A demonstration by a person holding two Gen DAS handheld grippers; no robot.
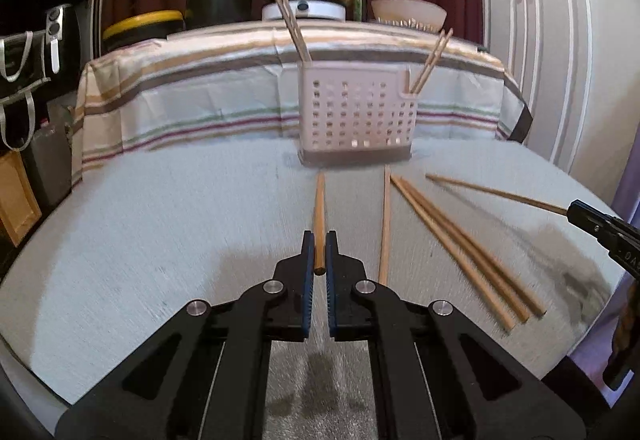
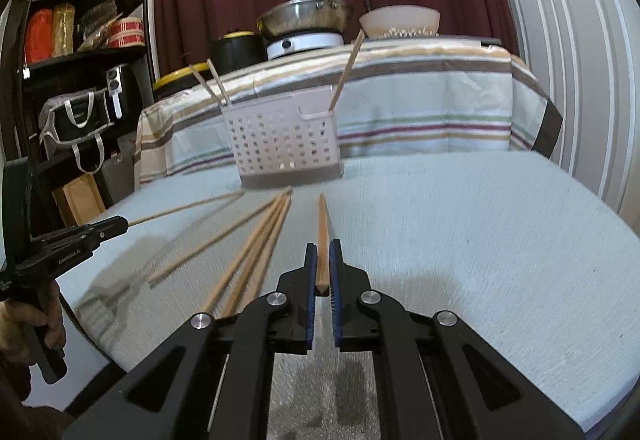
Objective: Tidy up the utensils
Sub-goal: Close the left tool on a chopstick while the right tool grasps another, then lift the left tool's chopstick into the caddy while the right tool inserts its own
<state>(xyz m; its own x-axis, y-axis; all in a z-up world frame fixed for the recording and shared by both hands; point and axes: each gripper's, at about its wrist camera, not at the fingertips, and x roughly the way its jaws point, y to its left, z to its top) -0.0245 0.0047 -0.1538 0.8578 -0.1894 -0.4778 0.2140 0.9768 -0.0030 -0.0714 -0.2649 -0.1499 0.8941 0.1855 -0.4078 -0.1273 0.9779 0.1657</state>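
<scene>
Carrying its thin wooden chopstick (image 1: 319, 217) tip-first toward the pale perforated plastic utensil caddy (image 1: 357, 115) at the far edge of the grey table (image 1: 160, 224), the left gripper (image 1: 319, 254) should stay clamped and level. Three more chopsticks (image 1: 460, 248) lie loose between the grippers; the right gripper (image 2: 323, 260), pinching its own wooden stick (image 2: 322, 236), must tilt it upright before dropping it in. Lettering on the left tool seems to read "GenRobot.AI"

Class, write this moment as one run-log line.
left gripper: shut on chopstick | right gripper: shut on chopstick | loose chopsticks: on table | basket: holds chopsticks
</scene>
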